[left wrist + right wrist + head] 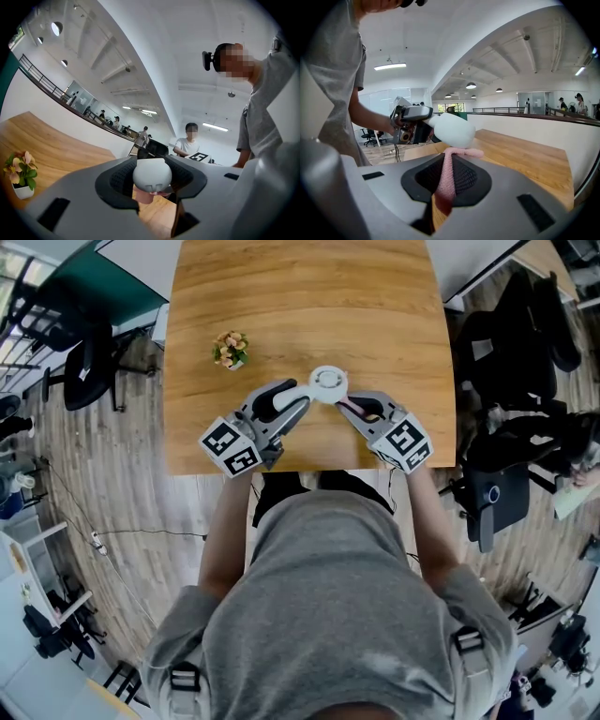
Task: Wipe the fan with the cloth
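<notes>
Head view: your left gripper point(302, 401) and right gripper point(347, 409) meet at the small white plastic fan point(328, 382), held above the wooden worktop point(300, 296) near its front edge.

Left gripper view — jaws clamped on the fan's rounded body.

Right gripper view — jaws pinch the pink knitted cloth point(449, 178), its tip apparently touching the fan's underside.

Risk: the smooth shell may twist or slip if you press hard. Left gripper points level; right tilts slightly downward.
</notes>
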Tool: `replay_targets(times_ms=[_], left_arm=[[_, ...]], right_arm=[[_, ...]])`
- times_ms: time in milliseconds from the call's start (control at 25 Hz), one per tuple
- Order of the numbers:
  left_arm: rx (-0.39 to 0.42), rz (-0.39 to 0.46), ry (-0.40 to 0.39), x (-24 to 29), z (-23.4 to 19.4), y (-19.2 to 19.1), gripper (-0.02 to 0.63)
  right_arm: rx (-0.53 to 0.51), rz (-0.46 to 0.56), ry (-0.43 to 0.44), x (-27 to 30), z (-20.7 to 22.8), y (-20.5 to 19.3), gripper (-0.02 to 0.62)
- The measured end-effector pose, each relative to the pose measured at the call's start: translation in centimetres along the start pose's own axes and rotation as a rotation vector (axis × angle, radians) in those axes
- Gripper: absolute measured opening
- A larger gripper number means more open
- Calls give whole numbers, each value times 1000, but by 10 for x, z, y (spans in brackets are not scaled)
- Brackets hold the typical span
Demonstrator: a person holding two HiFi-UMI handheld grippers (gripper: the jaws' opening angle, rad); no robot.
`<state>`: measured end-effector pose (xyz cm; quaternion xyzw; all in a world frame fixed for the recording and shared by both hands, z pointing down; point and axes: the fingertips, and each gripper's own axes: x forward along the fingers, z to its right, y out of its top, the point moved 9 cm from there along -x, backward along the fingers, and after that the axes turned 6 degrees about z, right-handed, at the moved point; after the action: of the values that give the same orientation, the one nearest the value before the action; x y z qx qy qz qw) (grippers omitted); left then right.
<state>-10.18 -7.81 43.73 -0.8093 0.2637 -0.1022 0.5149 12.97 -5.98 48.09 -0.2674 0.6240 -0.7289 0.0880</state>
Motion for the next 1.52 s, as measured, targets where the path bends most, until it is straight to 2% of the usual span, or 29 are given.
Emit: replay_targets(times_ms=[160,400,560,760,1120,1360,1520], left_arm=[[-16,8,20,-2,-4,-2,199],[-132,74,25,-3,-9,-8,199],[-167,94,6,2,-7,-10,199],[-174,96,-27,6,-5,-8,199],[-148,59,-60,7,-2,-10,199],[-131,62,-69,8,1,-5,199],[-126,65,-78,5,2,-1,199]], right_arm=[[-12,41,16,-2,-3,12,43],[-3,99,37,5,-11,20,43],[18,132,54,13,-12,17,43],[80,179,19,10,-3,14,43],[94,213,-57,-10,22,12,43],[132,262,-76,-25,28,18,43],[116,270,-72,-30,27,26,43]])
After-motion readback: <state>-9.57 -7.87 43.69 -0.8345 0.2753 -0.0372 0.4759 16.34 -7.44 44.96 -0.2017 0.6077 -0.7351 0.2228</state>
